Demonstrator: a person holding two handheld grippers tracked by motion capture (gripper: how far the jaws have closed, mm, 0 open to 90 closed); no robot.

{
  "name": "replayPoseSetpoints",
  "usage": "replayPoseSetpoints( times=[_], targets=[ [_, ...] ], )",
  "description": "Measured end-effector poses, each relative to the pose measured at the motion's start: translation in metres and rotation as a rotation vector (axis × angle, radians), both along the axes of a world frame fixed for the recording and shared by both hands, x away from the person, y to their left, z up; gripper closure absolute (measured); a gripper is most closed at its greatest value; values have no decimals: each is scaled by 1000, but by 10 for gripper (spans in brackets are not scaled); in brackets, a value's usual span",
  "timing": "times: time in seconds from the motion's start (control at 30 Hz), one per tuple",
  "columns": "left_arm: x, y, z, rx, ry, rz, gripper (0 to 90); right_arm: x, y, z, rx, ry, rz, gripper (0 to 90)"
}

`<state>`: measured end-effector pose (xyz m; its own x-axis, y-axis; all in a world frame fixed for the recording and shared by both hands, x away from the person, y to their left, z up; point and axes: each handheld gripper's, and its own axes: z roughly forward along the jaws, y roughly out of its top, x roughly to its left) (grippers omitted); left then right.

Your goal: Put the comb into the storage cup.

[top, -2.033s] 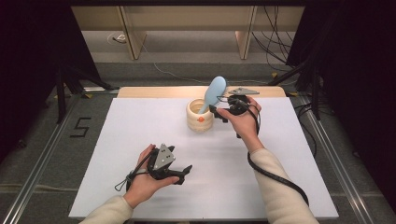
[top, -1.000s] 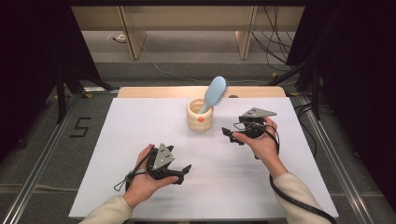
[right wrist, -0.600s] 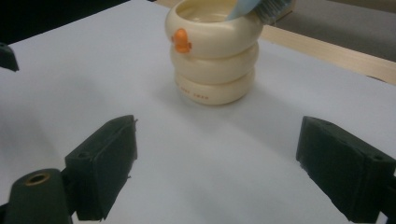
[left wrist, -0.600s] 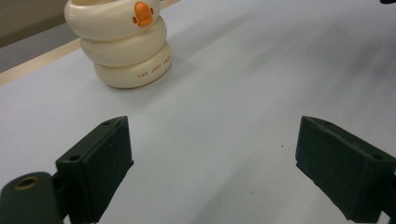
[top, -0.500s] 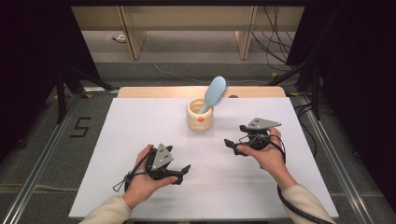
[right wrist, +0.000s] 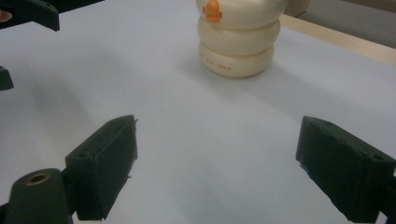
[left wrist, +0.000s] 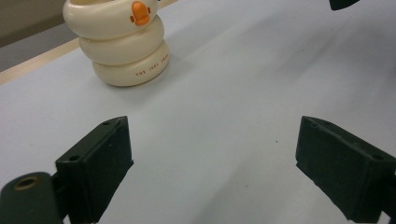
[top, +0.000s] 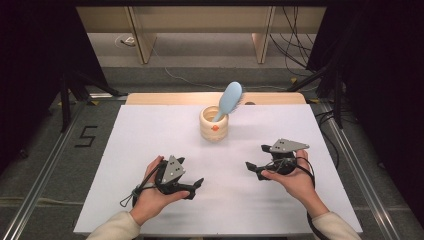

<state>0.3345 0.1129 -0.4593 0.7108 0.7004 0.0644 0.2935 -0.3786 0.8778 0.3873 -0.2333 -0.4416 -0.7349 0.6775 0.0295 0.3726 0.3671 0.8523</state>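
We held the left gripper (top: 196, 184) and right gripper (top: 252, 167) near the table's (top: 150, 130) front edge, jaws spread and empty. Farther back stood the cream holder (top: 214, 125), well apart from both, the blue hairbrush (top: 229, 100) leaning inside it.

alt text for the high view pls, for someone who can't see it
A blue hairbrush stands handle-down in a cream ringed cup near the far edge of a white table. Nearer the camera, a person's hands hold the left gripper and right gripper low over the table, both open with nothing between them.
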Motion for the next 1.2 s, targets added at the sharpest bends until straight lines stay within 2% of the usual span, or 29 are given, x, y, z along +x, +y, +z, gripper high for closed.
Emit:
replayPoseSetpoints(
  times=[0.77, 1.2],
  targets=[
    [-6, 15, 1, -10, 3, 21, 99, -30, -29, -9, 1, -13, -15, 138],
    [-11, 23, -1, -5, 12, 29, 97, -42, -44, -14, 3, -22, -35, 137]
  ],
)
